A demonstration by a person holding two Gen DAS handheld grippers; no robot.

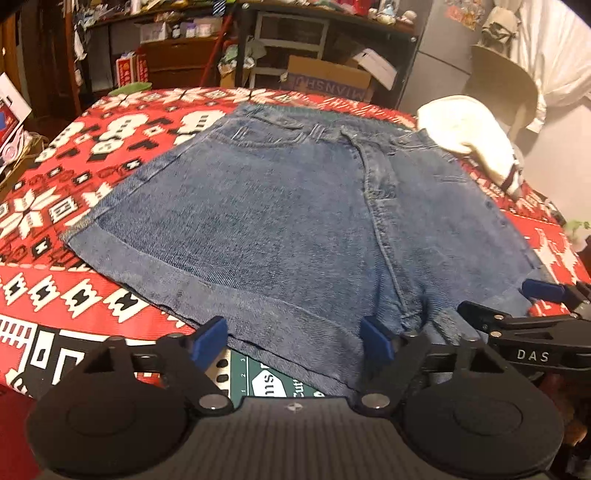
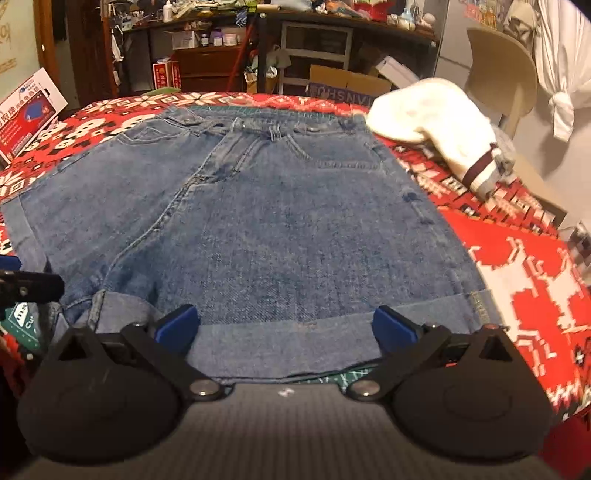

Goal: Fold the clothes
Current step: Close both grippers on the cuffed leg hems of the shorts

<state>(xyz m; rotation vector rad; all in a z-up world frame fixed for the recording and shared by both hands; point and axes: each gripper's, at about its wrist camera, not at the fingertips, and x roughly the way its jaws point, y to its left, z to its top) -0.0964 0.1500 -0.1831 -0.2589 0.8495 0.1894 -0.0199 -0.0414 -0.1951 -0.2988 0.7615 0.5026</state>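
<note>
Denim shorts (image 1: pixel 280 221) are lying flat on the table, over a red patterned cloth (image 1: pixel 92 155), waistband at the far edge, rolled cuffs at the near edge. A green cutting mat (image 1: pixel 258 380) is peeking out under the near hem; white print is partly showing, "Cut..." plus ruler digits 2 and 3, the rest covered.

Left gripper (image 1: pixel 295 341) is sitting at the near hem with its claw spread wide, blue pads (image 1: pixel 210 339) standing on either side of the left leg cuff, nothing pinched. Whether the pads are touching the denim, I can't tell.

Right gripper (image 2: pixel 288 326) is at the right leg cuff, claw likewise spread, blue pads (image 2: pixel 393 328) flanking the cuff, gripping nothing. In the left wrist view its black body is reading "DAS" in white.

A white garment (image 2: pixel 428 118) with a dark-striped cuff is lying bunched at the far right corner of the table, just beside the waistband.

Containers: an open cardboard box (image 2: pixel 347 83) is standing behind the table, lettering reading mirrored, roughly "MIANSHU"; contents not visible. A white carton (image 2: pixel 29 114) with a red and blue picture is leaning at far left; its text is too small to read. Shelves (image 2: pixel 229 26) at the back are holding small jars and boxes with unreadable labels. A beige chair (image 2: pixel 498 70) is standing at far right.
</note>
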